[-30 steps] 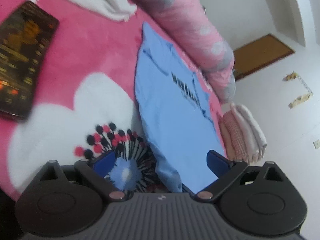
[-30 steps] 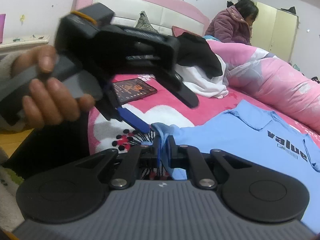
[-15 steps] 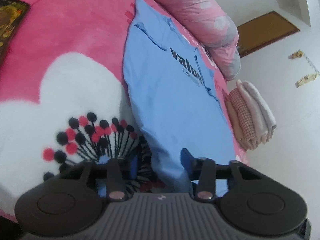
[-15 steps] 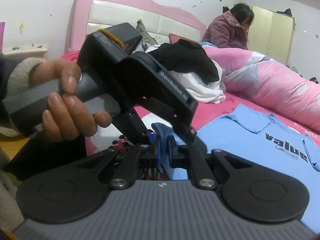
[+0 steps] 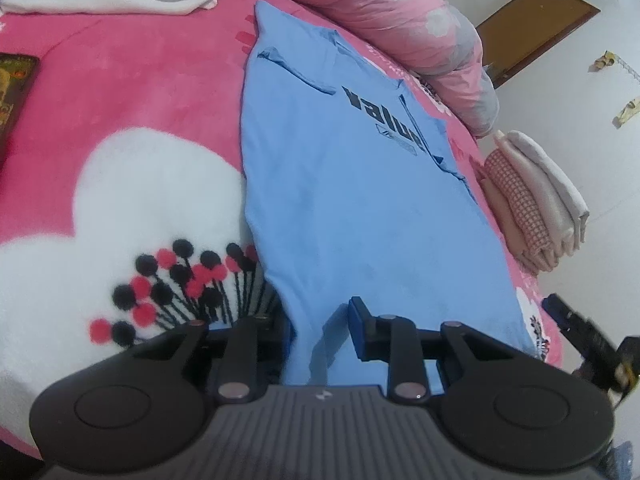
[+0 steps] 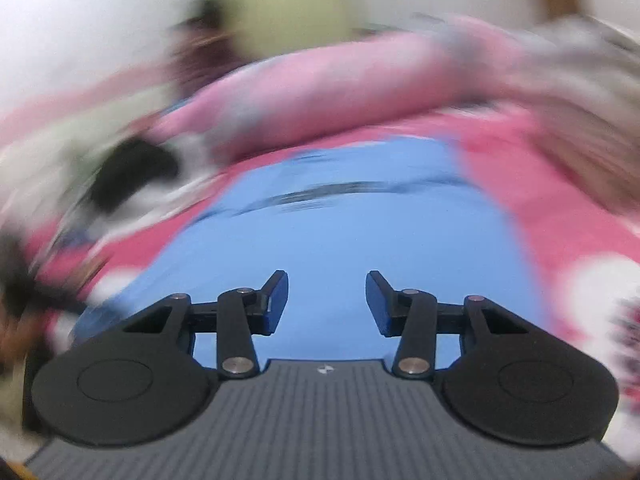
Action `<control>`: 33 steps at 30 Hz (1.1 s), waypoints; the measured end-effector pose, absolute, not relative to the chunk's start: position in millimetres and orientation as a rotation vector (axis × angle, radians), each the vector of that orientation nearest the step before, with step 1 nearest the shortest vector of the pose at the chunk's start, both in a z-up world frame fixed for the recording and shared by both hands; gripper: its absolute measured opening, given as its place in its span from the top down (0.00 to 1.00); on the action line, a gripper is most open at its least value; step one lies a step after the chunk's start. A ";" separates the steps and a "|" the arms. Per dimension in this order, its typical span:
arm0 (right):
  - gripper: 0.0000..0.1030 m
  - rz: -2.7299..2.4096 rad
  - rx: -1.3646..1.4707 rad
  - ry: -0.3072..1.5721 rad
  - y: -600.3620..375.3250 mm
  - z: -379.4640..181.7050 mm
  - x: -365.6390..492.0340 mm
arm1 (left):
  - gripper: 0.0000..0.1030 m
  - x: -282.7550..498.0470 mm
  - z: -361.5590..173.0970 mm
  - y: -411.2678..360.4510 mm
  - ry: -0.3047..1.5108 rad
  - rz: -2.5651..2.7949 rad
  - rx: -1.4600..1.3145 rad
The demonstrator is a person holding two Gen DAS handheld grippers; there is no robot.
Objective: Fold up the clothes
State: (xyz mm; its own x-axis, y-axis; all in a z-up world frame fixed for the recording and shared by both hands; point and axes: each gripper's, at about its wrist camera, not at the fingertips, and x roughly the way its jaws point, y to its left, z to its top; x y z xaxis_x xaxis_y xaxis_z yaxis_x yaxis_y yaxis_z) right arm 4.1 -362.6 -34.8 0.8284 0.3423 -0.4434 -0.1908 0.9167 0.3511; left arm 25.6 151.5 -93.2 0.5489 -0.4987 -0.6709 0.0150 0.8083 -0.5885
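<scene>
Released by the opening right tool (image 6: 327, 304), "value" shirt (image 5: 360, 200) hem enters closing left tool (image 5: 320, 328).

The light blue cotton T-shirt (image 5: 360, 200) is lying flat, front side up, on the pink bed cover, running lengthwise from the near edge to the far side. Black lettering reading "value" is showing across the chest at the far right part. The collar is pointing away toward the far side, and the short sleeves are lying folded in along the body. The near hem is bunching into a raised fold. In the right wrist view, the same garment (image 6: 340, 240) is appearing as a motion-blurred blue panel filling the middle, its lettering streaking into a dark line.
</scene>
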 end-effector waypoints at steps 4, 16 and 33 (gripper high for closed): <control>0.58 0.167 0.451 0.616 -438.9 -51.4 31.4 | 0.72 26.0 -91.9 146.7 0.944 -0.313 -0.539; 0.58 0.309 0.584 0.778 -455.2 -88.4 23.1 | 0.59 27.5 -87.5 138.4 0.942 -0.339 -0.473; 0.91 0.336 0.615 0.738 -447.2 -91.8 11.3 | 0.59 9.5 -78.8 131.4 0.935 -0.394 -0.344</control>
